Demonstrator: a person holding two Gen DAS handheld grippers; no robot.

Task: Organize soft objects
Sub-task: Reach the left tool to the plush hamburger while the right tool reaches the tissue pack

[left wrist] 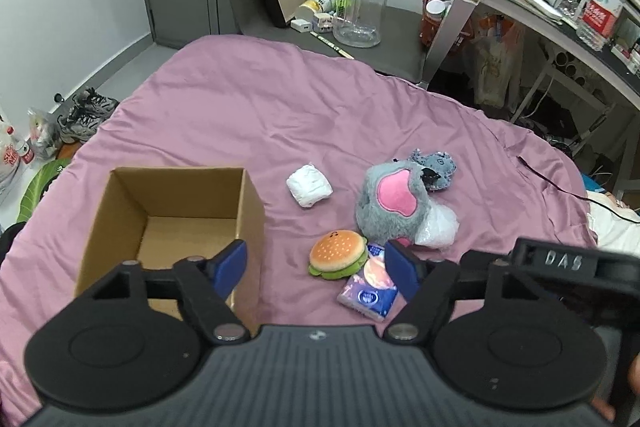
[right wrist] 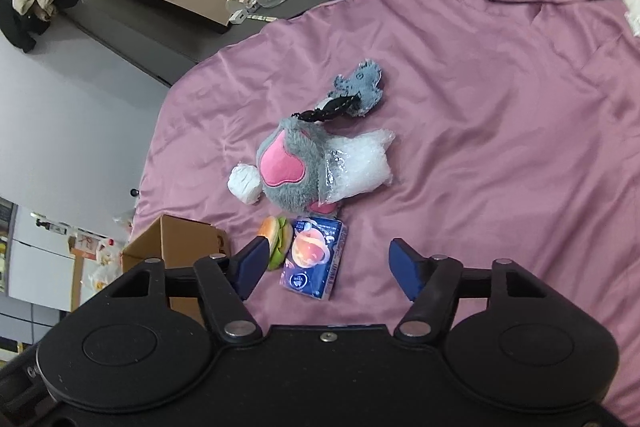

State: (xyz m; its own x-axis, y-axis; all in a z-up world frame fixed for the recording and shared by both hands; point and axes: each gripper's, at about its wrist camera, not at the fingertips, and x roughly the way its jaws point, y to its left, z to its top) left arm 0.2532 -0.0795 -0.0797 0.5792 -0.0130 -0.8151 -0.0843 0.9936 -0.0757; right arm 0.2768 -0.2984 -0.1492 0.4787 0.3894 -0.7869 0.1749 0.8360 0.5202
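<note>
right wrist: tissue pack (right wrist: 315, 256) between tongs (right wrist: 325, 264)

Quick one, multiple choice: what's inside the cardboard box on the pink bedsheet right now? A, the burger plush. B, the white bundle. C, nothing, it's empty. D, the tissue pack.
C: the left wrist view looks into the open cardboard box and shows only its bare floor, while the burger plush, tissue pack and white bundle all lie on the sheet outside it.
</note>
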